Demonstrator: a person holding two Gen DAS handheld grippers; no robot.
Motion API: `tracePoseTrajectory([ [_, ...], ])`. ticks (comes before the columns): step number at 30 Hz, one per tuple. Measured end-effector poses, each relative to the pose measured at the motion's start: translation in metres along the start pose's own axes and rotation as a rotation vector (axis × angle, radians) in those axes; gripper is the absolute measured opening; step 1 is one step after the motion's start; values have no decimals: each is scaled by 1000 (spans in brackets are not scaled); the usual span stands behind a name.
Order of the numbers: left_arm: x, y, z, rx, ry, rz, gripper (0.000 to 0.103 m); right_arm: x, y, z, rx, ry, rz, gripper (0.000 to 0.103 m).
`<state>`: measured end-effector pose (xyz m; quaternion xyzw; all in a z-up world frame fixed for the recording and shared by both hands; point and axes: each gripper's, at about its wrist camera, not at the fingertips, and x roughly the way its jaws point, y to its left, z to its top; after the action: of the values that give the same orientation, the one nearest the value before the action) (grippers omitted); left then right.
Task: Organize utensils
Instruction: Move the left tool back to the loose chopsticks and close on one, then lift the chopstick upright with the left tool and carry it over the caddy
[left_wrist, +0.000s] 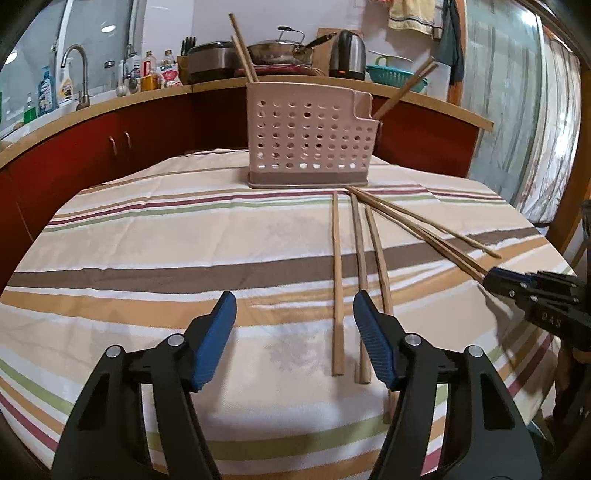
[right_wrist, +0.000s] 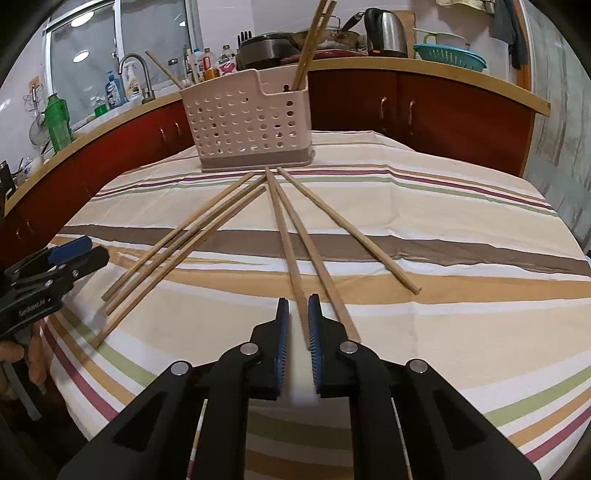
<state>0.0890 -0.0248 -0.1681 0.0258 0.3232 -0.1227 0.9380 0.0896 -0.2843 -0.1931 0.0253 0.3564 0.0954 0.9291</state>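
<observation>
A pink perforated utensil holder stands at the far side of the striped table and also shows in the right wrist view. Chopsticks stand in it at both ends. Several wooden chopsticks lie loose on the cloth in front of it. My left gripper is open and empty, just left of three chopsticks. My right gripper is nearly closed around the near end of one chopstick; in the left wrist view it sits at the ends of two chopsticks.
A striped tablecloth covers the table. Behind it runs a red-cabinet counter with a tap, bottles, pots, a kettle and a teal colander.
</observation>
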Motion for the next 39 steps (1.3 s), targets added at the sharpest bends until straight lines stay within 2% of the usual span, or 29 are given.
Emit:
tracePoseTrajectory([
  [5, 8, -9, -4, 34, 34, -27, 56, 3, -1, -2, 15, 19, 23, 12],
  [7, 13, -12, -6, 46, 58, -31, 42, 3, 2, -2, 8, 19, 31, 12],
  [9, 20, -14, -9, 56, 99, -36, 36, 2, 3, -3, 5, 17, 32, 11],
  [11, 19, -17, -10, 83, 95, -29, 30, 2, 3, -2, 5, 18, 32, 9],
  [12, 19, -18, -10, 89, 96, -34, 19, 2, 3, -2, 6, 18, 33, 8],
  [13, 19, -18, -11, 89, 97, -35, 12, 2, 3, -3, 8, 17, 34, 8],
  [15, 18, -14, -12, 79, 94, -27, 9, 2, 3, -3, 10, 16, 34, 8],
  [22, 11, 8, -16, 31, 93, 30, 8, -1, 7, -7, 8, 8, 39, 8],
  [25, 6, 14, -19, 16, 94, 32, 8, -2, 10, -8, -4, 6, 39, 7],
  [26, 5, 15, -20, 7, 93, 35, 10, -2, 11, -9, -5, 4, 40, 7],
  [29, 2, 16, -22, -11, 91, 29, 24, -3, 12, -11, 1, -3, 45, 8],
  [32, 1, 13, -25, 11, 79, 39, 25, -5, 12, -14, 4, -9, 41, 8],
  [35, 0, 13, -27, 17, 67, 32, 24, -8, 12, -17, 7, -12, 42, 8],
  [39, -1, 11, -29, 34, 53, 20, 7, -10, 14, -19, 3, -17, 44, 7],
])
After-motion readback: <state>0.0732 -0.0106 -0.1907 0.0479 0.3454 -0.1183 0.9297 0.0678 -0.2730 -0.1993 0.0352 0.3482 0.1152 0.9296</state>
